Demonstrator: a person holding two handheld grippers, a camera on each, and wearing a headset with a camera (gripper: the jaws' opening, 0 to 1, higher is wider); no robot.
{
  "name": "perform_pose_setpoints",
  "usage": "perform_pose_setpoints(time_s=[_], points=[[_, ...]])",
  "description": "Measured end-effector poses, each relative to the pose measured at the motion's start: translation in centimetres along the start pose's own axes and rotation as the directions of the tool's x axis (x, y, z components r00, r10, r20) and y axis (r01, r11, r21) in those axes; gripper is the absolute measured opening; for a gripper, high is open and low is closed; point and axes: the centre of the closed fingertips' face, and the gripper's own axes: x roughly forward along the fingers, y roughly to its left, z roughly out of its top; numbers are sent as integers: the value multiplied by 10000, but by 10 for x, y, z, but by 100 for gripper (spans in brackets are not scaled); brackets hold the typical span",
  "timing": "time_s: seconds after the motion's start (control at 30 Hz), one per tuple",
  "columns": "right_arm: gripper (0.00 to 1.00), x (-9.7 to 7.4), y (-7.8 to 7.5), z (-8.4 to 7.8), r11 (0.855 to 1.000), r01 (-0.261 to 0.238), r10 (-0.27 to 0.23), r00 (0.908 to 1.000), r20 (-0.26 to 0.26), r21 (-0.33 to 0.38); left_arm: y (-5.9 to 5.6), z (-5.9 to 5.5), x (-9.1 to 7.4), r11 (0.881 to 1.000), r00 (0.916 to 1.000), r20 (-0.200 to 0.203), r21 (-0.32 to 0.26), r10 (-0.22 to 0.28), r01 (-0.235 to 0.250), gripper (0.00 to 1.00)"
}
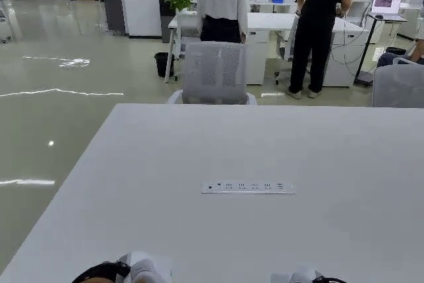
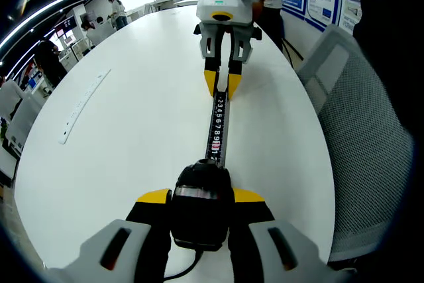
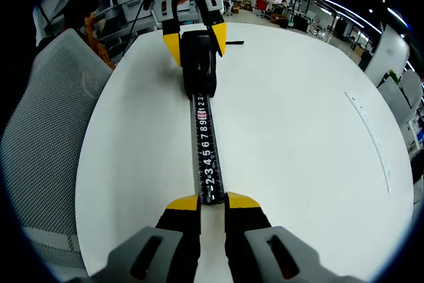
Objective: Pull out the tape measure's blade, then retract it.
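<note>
The black tape measure body (image 2: pixel 202 200) sits between my left gripper's (image 2: pixel 202 197) yellow-tipped jaws, which are shut on it. Its blade (image 2: pixel 217 130) runs out flat over the white table (image 2: pixel 132 130) to my right gripper (image 2: pixel 222 83), which faces me. In the right gripper view, my right gripper (image 3: pixel 212 201) is shut on the blade's end (image 3: pixel 209 190). The numbered blade (image 3: pixel 205 144) leads back to the tape measure body (image 3: pixel 199 64), held by my left gripper (image 3: pixel 193 34). In the head view, the white tops of the two grippers (image 1: pixel 142 270) (image 1: pixel 298 275) peek over the bottom edge.
A flat white power strip (image 1: pixel 247 187) is set into the table's middle (image 2: pixel 83 104). A grey mesh chair (image 1: pixel 214 73) stands at the far side, another (image 2: pixel 371 130) by the near edge. Two people stand at desks (image 1: pixel 265 24) behind.
</note>
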Motion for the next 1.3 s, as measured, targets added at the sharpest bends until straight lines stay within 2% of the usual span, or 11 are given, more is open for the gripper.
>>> perform_pose_setpoints(time_s=[0.13, 0.17, 0.23, 0.3, 0.37, 0.43, 0.53, 0.6, 0.77, 1.0, 1.3], points=[[11, 0, 3, 1, 9978, 128, -153, 9991, -385, -651, -3, 0, 1, 9998, 9999, -49, 148, 117, -117, 28], [11, 1, 4, 2, 9978, 86, -108, 9994, -332, -655, -4, 0, 1, 9996, 9998, -22, 202, 176, -176, 28], [11, -1, 2, 0, 9983, -80, 66, 9996, -262, -572, -3, 0, 1, 9998, 9996, 176, -5, 223, -223, 28], [11, 1, 0, 0, 9993, -273, 266, 9993, -256, -269, -3, 1, 2, 9997, 9998, 55, 152, 197, -198, 28], [11, 2, -4, 1, 9996, -229, 224, 9993, -294, -192, -1, 1, 1, 9999, 9999, 113, 86, 96, -97, 28], [11, -2, -3, 0, 9992, -402, 401, 9990, -183, -73, -1, 1, 2, 10000, 10000, 16, -14, 37, -37, 28], [11, -1, -3, -1, 9983, -308, 312, 9995, -68, 498, -3, 1, 3, 9999, 9995, -305, 113, -13, 17, 28], [11, 0, -2, 0, 9984, -270, 280, 9994, -187, 506, -2, 1, 3, 9998, 9992, -402, 184, -49, 56, 28], [11, -3, 1, -3, 9986, -175, 185, 9996, -194, 506, -1, 0, 1, 9997, 9998, 5, 170, -184, 183, 28], [11, -4, -1, -6, 9988, -91, 112, 9990, -440, 472, -1, 1, 1, 9996, 9999, -23, 211, -168, 169, 28], [11, -17, 0, -26, 9976, 120, -82, 9983, -569, 680, -1, 0, 1, 9996, 9998, -14, 191, -188, 188, 28]])
